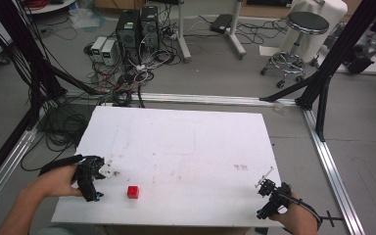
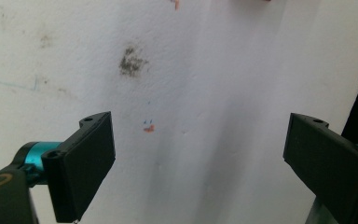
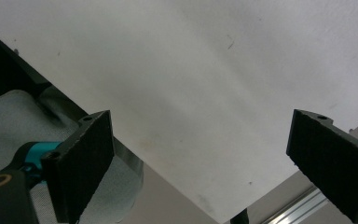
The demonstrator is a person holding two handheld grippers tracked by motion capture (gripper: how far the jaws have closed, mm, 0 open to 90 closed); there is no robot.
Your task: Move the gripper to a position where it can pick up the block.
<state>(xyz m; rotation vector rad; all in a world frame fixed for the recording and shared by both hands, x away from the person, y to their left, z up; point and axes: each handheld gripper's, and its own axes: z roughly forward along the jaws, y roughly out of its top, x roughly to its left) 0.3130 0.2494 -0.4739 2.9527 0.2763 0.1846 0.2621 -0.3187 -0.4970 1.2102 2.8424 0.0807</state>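
Left gripper (image 1: 94, 178): held in the person's left hand (image 1: 58, 180) at the near left corner of the white table (image 1: 186, 142). In the left gripper view its two black jaws stand wide apart with nothing between them (image 2: 198, 158), above bare tabletop bearing a dark smudge (image 2: 131, 62) and a few small orange and blue flecks. The right-hand jaw is cut off by the frame edge.

Right gripper (image 1: 269, 193): held in the person's right hand (image 1: 298, 220) at the near right corner of the table. In the right gripper view its jaws likewise stand wide apart and empty (image 3: 200, 158), over the table's corner; grey fabric (image 3: 9, 121) shows behind the left-hand jaw, but what it belongs to cannot be made out. A strip of metal rail (image 3: 298, 207) is partly visible at the lower right, cut off by the frame.

Red cube (image 1: 133, 192): resting on the table near the front edge, just to the right of the left gripper, apart from it and well apart from the right gripper. Its faces are too small to inspect for markings.

Table surface: faint stains run across the middle, with a small dark mark (image 1: 241, 167) toward the right. Beyond the far edge, tangled cables (image 1: 122, 81), computer boxes (image 1: 137, 27) and a stool (image 1: 298, 36) stand on the floor; both forearms are cut off at the bottom of the high view.
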